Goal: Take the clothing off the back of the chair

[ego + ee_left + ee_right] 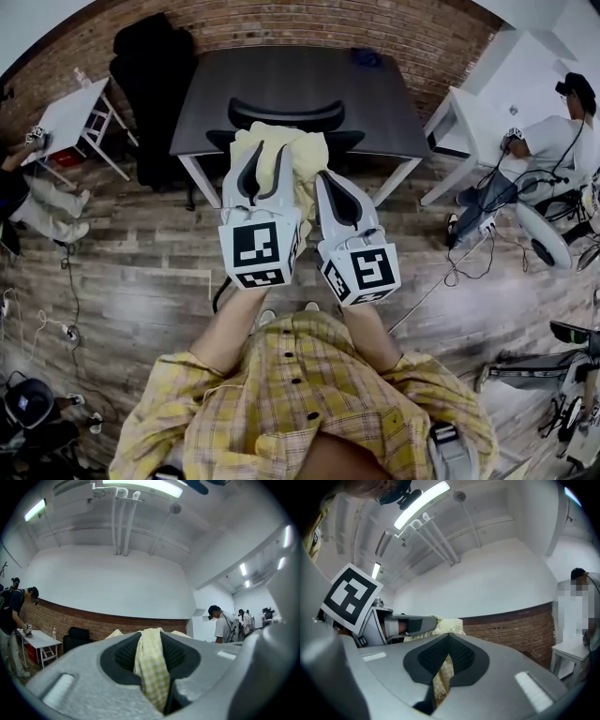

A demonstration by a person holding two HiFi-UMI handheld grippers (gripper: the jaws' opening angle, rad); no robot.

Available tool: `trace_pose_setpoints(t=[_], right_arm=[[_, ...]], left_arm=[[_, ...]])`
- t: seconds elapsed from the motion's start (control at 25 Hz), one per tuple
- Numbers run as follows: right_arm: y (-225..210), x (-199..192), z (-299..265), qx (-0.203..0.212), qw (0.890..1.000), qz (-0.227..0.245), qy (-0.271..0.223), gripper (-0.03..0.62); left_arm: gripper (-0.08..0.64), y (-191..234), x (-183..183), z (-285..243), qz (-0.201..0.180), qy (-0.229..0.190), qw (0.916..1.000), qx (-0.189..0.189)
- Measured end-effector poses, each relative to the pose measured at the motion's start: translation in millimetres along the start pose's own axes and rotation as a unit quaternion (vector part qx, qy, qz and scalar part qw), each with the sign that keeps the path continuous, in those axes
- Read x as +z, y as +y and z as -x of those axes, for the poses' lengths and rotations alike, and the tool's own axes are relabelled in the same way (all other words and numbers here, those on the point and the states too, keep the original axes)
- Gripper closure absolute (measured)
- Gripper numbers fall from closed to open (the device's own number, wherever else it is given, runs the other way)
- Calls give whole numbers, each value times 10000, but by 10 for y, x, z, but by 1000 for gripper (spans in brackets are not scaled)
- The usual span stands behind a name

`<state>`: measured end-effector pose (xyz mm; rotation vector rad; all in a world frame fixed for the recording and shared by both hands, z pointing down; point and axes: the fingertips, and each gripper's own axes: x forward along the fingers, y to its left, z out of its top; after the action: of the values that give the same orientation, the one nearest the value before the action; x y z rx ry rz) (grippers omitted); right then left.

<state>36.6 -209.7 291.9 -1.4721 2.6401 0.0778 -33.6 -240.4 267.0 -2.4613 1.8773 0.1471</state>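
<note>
A pale yellow checked garment hangs bunched between my two grippers, lifted in front of the black office chair. In the head view my left gripper is shut on the cloth's upper left part, and my right gripper is shut on its right side. The left gripper view shows a fold of the yellow checked garment pinched between the dark pads. In the right gripper view a strip of the same garment is pressed between the jaws, with the left gripper beside it. The chair's backrest shows bare above the cloth.
A dark table stands behind the chair against a brick wall. A black armchair sits at the left, with a small white table beside it. White desks and a seated person are at the right. Cables lie on the wood floor.
</note>
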Motion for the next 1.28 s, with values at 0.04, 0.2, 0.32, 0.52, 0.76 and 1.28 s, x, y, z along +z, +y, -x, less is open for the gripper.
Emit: trace_pose_setpoints(t=[0.04,0.2,0.32,0.52,0.76,1.28], right_arm=[[19,-13,-2,-3,10000,3,17,594],[76,-39,-39,21,10000,25,45,595],[104,-57,-22,54,10000,15,51,594],[168,-156,21,85,9999,-40,109,595],[181,-296,26,107,9996,-84,266,595],[166,-508,147,43,9993,-118,362,595]], left_arm=[[456,10,-12,28,0,-7,10000,10],[456,54,-44,106,49,-8,10000,-2],[456,57,-66,183,75,-5,10000,7],[456,52,-144,302,65,53,10000,10],[455,94,-305,306,74,218,9997,48],[454,47,-557,451,76,288,9995,63]])
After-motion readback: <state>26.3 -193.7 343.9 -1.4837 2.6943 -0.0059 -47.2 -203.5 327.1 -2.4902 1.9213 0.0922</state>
